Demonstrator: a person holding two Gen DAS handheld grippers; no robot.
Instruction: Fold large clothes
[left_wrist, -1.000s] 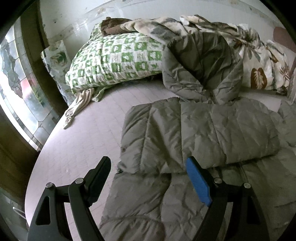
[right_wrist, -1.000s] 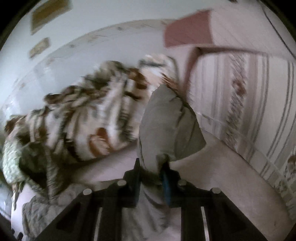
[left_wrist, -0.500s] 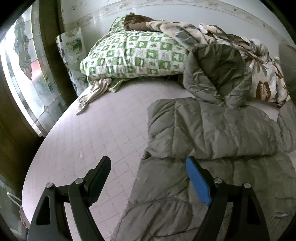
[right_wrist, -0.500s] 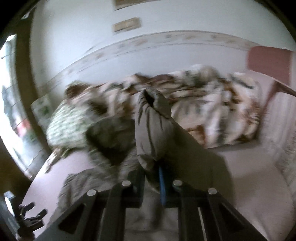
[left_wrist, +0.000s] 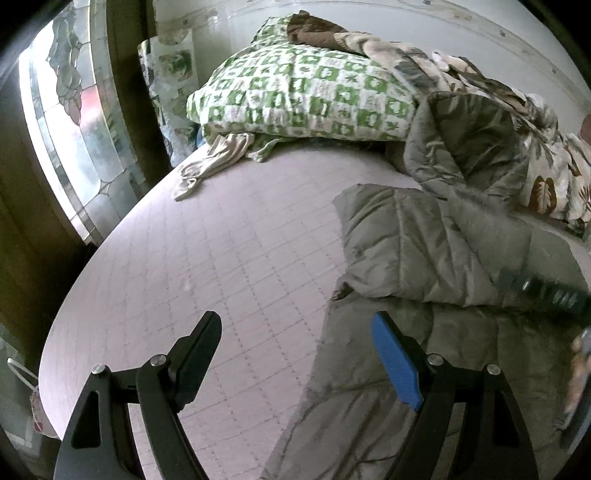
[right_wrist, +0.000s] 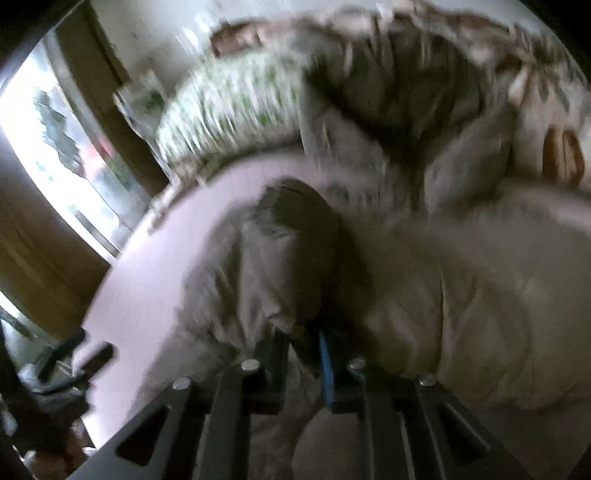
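And here's the grey quilted jacket (left_wrist: 424, 332), spread across the right half of the bed (left_wrist: 221, 258), its hood end bunched up toward the head of the bed against the floral duvet (left_wrist: 546, 173). One padded sleeve (left_wrist: 417, 243) lies folded crosswise over the body, cuff end pointing at the bare middle of the mattress. The long axis of the garment looks to run from the foot edge up toward the green checked pillow (left_wrist: 303, 96) and the duvet, collar at the far end.

The right gripper (right_wrist: 306, 350) is clenched on a thick fold of that grey fabric, the cloth pinched between the black finger and the blue pad, and it's carrying that flap over the jacket's body; the view is smeared with motion. The left gripper (left_wrist: 295, 354) hangs spread wide with nothing between its fingers, poised over the jacket's near-left edge where cloth meets sheet.

How will this thing handle? Puffy, soft, light for its bulk, I'd say, and springy: a fold may well puff back open unless pressed flat. The shell looks smooth, possibly slippery, so a shallow pinch could slide off. Best holds, to my eye, are the seamed edges: hem, cuff, or a quilting line, taking a deep bite of padding rather than a skin of shell.
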